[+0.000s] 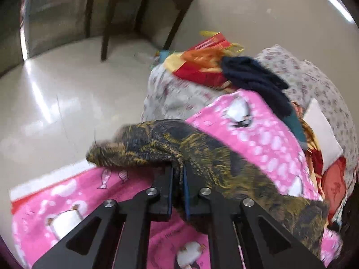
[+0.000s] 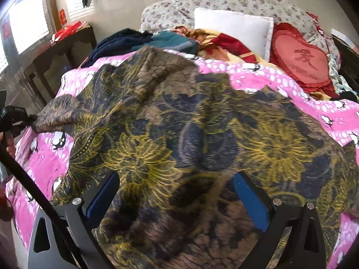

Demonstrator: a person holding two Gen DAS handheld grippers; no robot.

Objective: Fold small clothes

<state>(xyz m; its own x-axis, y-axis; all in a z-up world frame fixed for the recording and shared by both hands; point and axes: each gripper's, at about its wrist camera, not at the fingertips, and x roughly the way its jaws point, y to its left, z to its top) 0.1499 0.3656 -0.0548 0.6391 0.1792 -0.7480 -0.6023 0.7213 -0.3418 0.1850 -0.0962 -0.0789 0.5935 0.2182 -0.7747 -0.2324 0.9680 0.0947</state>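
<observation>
While left tongs [image 1: 178,174] pinch the garment [image 2: 179,134], right tongs [image 2: 177,192] gape beside pillows [image 2: 233,29].

The thin brown, navy and yellow paisley-print cloth garment [image 2: 179,121] looks matt and finely woven, lying on a soft pink penguin-print fleece blanket [image 1: 264,139], beside a glossy pale tiled floor [image 1: 67,89] and a dark matt wooden table [image 1: 139,2].

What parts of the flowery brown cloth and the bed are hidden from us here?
- Left wrist view: the left gripper hides the pinched bit of the brown cloth.
- Right wrist view: the cloth's near edge is cut off by the frame bottom, between the open right gripper.
- Right wrist view: the cloth covers most of the pink blanket.
</observation>
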